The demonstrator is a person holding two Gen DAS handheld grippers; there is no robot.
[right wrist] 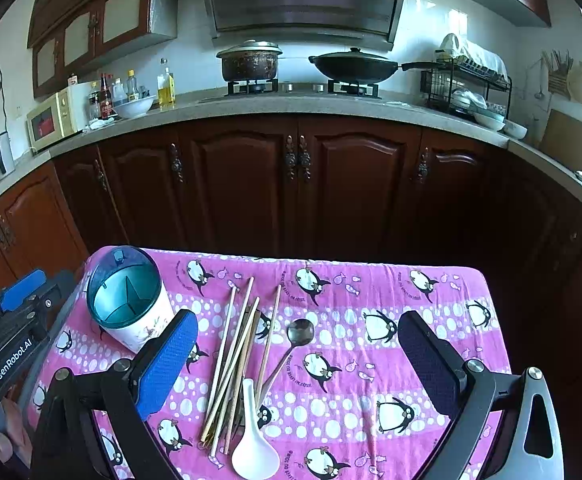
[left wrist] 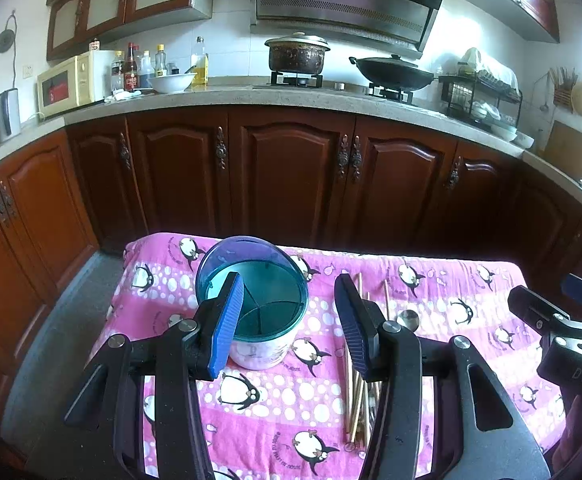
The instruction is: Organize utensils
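Observation:
A white utensil holder [left wrist: 265, 314] with a teal divided insert stands on the pink penguin cloth [left wrist: 283, 400]. It also shows in the right wrist view [right wrist: 131, 300] at the left. Several wooden chopsticks [right wrist: 235, 360], a metal spoon [right wrist: 297, 338] and a white ceramic spoon [right wrist: 253, 444] lie loose on the cloth. My left gripper [left wrist: 287, 324] is open and empty, just in front of the holder. My right gripper [right wrist: 303, 364] is open and empty, above the utensils. In the left wrist view the chopsticks [left wrist: 355, 396] lie under the right finger.
The cloth covers a small table [right wrist: 471, 280] in front of dark wooden kitchen cabinets [right wrist: 299, 184]. The other gripper shows at the right edge of the left view [left wrist: 571, 332] and at the left edge of the right view [right wrist: 15, 320]. Grey floor [left wrist: 47, 340] lies to the left.

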